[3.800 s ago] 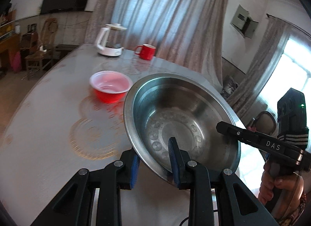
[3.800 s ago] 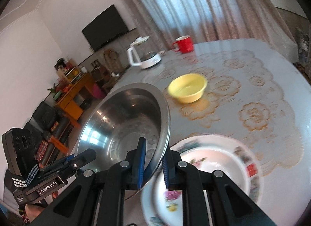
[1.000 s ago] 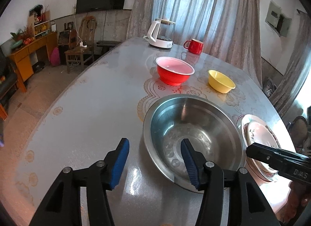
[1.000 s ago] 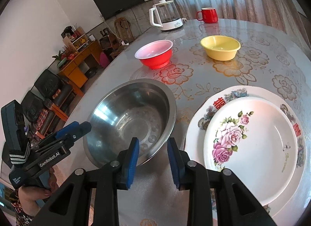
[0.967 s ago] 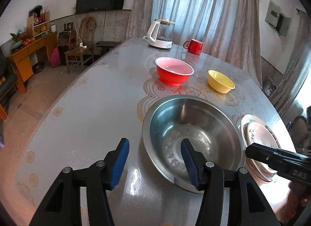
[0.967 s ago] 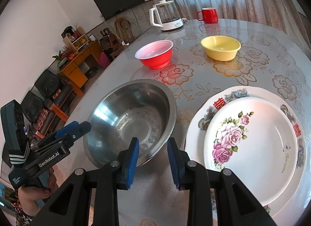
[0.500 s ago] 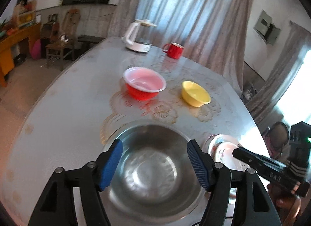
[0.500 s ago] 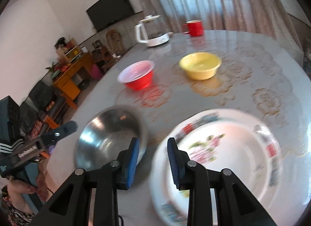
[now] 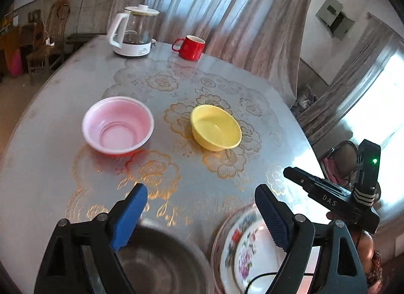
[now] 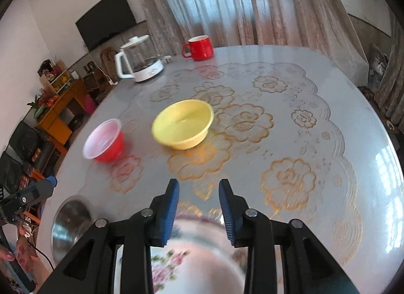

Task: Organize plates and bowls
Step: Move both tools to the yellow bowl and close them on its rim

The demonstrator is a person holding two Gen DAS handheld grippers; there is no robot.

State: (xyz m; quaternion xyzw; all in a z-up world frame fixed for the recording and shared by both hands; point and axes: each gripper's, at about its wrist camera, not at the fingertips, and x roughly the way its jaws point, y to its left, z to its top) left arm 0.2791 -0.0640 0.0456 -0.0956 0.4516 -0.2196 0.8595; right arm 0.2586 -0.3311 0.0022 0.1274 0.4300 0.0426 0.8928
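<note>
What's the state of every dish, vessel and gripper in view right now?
steel bowl: upright on the table, released, empty.
red bowl: upright, empty, standing alone.
yellow bowl: upright, empty, standing alone.
floral plates: stacked, flat.
red mug: upright.
kettle: upright, lid on.
left gripper: jaws just opened wide, nothing between.
right gripper: narrowly open, holding nothing.

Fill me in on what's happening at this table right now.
A person is sorting dishes with a handheld gripper in each hand. Both are empty: the left gripper has just been opening and holds nothing, and the right gripper hangs open too. The steel bowl sits on the table beside the stacked floral plates. Beyond them, the red bowl and yellow bowl stand apart, not yet stacked.
</note>
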